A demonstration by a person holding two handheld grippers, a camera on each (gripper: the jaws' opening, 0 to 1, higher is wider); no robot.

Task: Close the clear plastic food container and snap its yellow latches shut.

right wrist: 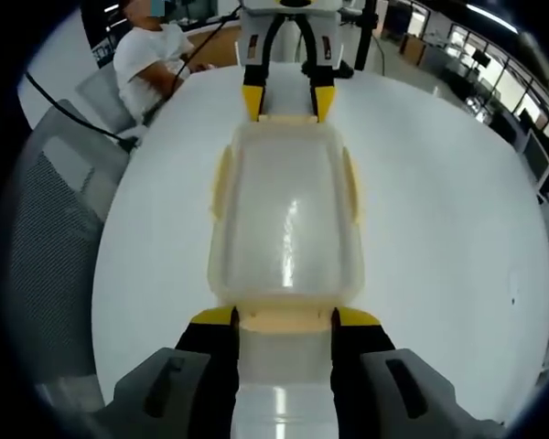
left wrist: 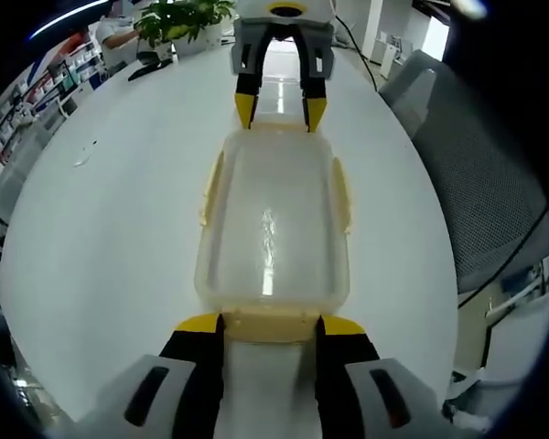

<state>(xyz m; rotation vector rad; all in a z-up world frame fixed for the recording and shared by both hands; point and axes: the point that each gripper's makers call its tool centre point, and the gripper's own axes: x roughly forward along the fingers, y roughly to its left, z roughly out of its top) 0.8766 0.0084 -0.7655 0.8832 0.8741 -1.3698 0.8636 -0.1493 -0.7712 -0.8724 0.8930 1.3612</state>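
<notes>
Container (left wrist: 273, 229) of clear plastic lies lengthwise on the white table (left wrist: 110, 238), lid on, with one gripper at each short end. The left gripper (left wrist: 271, 324) has its jaws spread wide around the near end latch (left wrist: 271, 326); the right gripper (right wrist: 284, 316) brackets the opposite latch (right wrist: 285, 318) the same way. Latching is the step in hand. Whether either end latch is already snapped is hard to judge; next, each needs pressing flat against the wall.

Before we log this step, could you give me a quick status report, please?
Left gripper, right gripper open, straddling opposite end latches. Container lidded, on white table. Nothing in the way.
</notes>
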